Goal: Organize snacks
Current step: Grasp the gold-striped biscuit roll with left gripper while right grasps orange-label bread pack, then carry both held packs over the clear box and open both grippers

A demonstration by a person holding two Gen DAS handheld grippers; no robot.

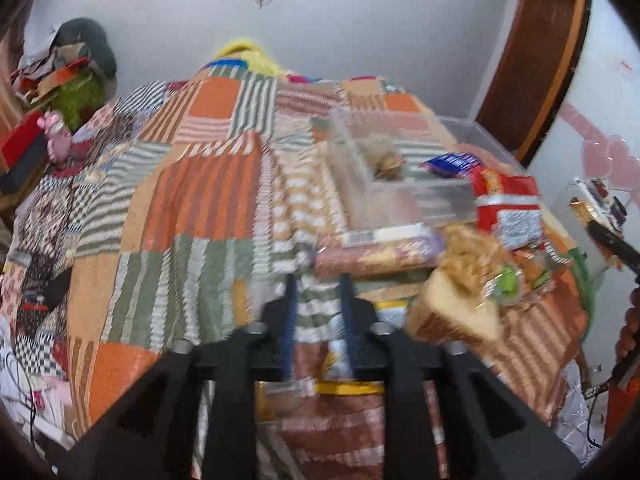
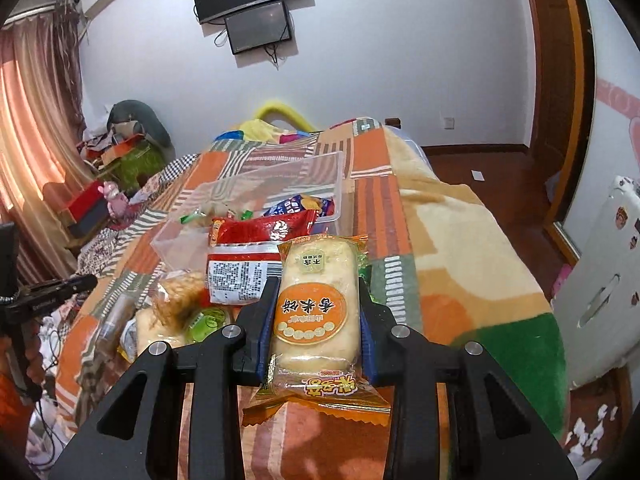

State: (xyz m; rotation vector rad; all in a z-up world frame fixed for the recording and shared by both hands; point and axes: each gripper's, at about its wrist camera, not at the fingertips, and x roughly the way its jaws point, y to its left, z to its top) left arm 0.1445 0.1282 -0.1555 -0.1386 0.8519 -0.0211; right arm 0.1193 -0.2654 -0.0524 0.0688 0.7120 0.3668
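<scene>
Right tool (image 2: pixel 318 308): pinching orange rice cake packet (image 2: pixel 314 312), long axis along the fingers, far end pointing at the clear box.
Left tool (image 1: pixel 318 300): fingers spread slightly, nothing between, above the quilt (image 1: pixel 180 200).
Behind: red snack bag (image 2: pixel 256 248) on the bed, barcode side up.
Farther: clear box (image 2: pixel 280 176), blue packet (image 2: pixel 296 206) inside.

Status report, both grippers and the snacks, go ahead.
Right gripper shut on orange rice cracker packet. Left gripper open, empty, above the quilt. Clear bin ahead, partly filled; red snack bag lies between.
</scene>
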